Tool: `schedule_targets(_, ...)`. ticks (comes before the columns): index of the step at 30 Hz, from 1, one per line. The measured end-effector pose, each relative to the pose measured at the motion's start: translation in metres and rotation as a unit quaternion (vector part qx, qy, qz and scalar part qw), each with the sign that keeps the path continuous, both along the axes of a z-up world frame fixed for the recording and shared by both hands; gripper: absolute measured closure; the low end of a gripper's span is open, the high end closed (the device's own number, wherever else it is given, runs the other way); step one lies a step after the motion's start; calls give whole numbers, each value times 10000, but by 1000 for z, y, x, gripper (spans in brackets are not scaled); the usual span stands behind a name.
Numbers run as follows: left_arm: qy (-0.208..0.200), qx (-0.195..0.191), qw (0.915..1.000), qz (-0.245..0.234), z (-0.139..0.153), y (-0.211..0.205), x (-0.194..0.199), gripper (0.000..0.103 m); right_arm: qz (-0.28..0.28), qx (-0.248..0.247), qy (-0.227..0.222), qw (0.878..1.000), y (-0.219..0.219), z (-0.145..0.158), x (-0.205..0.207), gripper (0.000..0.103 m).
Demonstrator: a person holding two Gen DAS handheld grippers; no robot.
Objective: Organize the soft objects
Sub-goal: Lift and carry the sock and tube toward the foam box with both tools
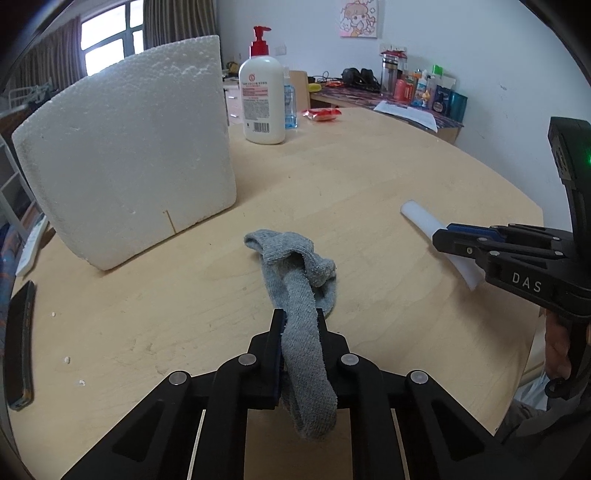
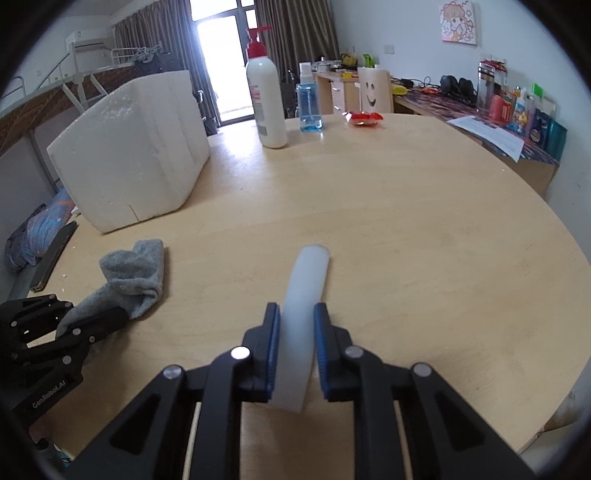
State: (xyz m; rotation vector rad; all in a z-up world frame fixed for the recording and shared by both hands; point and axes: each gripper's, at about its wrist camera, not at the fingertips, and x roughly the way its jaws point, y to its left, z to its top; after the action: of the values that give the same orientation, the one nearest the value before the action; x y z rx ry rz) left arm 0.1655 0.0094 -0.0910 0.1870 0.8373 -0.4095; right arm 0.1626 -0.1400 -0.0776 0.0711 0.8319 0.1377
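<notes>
Left tool (image 1: 299, 321) clenches the sock (image 1: 295, 266) at lower centre; right tool (image 2: 295, 314) seems to pinch the tube (image 2: 306, 288) on the counter (image 2: 424, 240).

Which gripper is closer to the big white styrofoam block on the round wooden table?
Left. The left gripper, clamping the grey sock, sits just before the block; the right gripper holds the white tube farther away.

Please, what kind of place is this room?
Probably a bedroom or dormitory room: a metal-railed raised bed by the curtains, a cluttered wooden desk against the wall, and a cartoon picture above it.
</notes>
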Motion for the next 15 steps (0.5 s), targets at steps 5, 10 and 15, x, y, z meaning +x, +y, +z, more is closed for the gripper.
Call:
schedule_targets(5, -113, -13, 9999, 31, 7, -1, -4, 89, 33, 26, -124, 9999, -2, 6, -2, 81)
schedule_targets(10, -276, -31, 9996, 84, 16, 2, -12, 89, 26, 48, -221, 9997, -6, 11, -4, 81)
schedule_targets(15, -496, -33, 9986, 156, 28, 2, -18, 89, 85, 59, -392, 9992, -7, 22, -7, 81)
